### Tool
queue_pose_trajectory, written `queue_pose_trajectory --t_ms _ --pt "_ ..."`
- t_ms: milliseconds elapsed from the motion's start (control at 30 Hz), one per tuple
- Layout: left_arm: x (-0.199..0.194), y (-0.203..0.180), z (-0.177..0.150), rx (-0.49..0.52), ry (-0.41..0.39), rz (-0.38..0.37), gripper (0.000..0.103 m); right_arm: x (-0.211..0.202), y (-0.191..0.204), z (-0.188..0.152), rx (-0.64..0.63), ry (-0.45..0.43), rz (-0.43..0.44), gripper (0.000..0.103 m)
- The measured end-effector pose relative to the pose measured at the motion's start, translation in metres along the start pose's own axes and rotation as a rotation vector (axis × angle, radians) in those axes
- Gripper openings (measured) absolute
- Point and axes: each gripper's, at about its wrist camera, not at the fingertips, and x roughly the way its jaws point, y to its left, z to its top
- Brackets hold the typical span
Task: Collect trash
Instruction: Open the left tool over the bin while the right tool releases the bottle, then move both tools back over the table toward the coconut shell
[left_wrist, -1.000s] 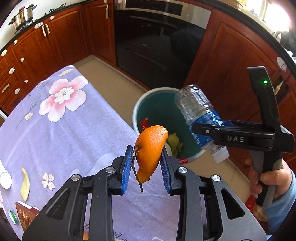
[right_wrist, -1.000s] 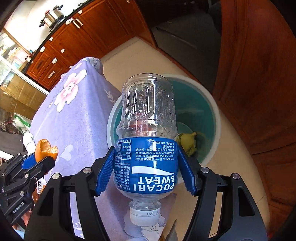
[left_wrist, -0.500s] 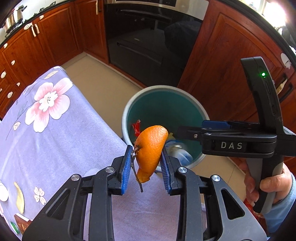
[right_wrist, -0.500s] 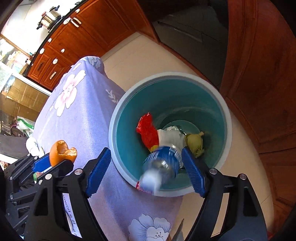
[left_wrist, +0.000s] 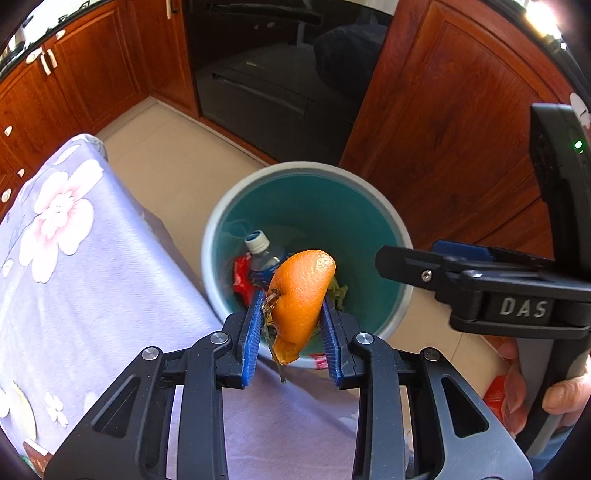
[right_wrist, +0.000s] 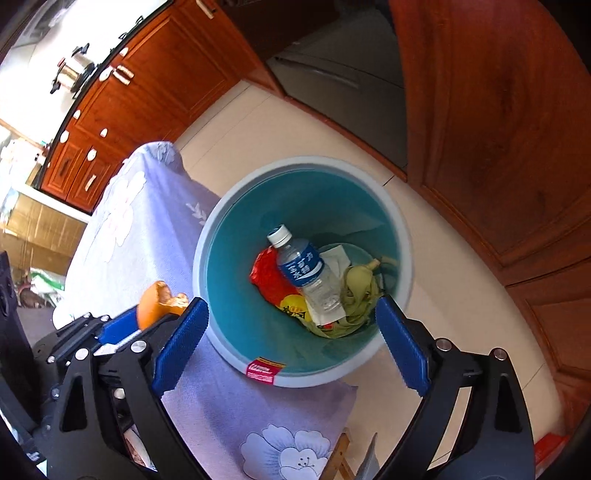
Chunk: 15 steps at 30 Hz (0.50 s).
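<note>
While the left gripper (left_wrist: 291, 332) is clamping the orange peel (left_wrist: 301, 299) over the near rim of the trash bin (left_wrist: 402, 236), the peel is looking light, limp and a little slick, best pinched across its broad curve. Beside it, the right gripper (right_wrist: 291, 347) is hanging wide and empty, its jaws having just been opening, with the plastic bottle (right_wrist: 308, 275) lying inside the bin.

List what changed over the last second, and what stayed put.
The right hand-held gripper let go of the plastic bottle; its jaws have just been opening, nothing between them. The bottle now lies in the bin. The left hand-held gripper still clamps the orange peel and has moved closer over the bin.
</note>
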Motion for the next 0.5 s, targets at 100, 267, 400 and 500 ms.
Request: queue_pose_trajectory --t_ms 100,267,400,500 --pt "0.003 -0.006 0.0 0.012 0.006 -0.001 0.033 -0.004 -0.004 0.001 0.016 -0.007 0.009 0.088" --pt "0.001 -0.017 -0.001 0.033 -0.015 0.045 0.066 -0.009 -0.004 0.001 0.012 -0.02 0.012 0.088" --pt "-0.006 -0.019 -0.003 0.044 -0.021 0.064 0.084 -0.011 -0.004 0.0 0.014 -0.023 0.017 0.088" --pt "-0.011 -0.018 -0.005 0.037 -0.03 0.082 0.096 -0.013 -0.003 -0.002 0.016 -0.025 0.022 0.088"
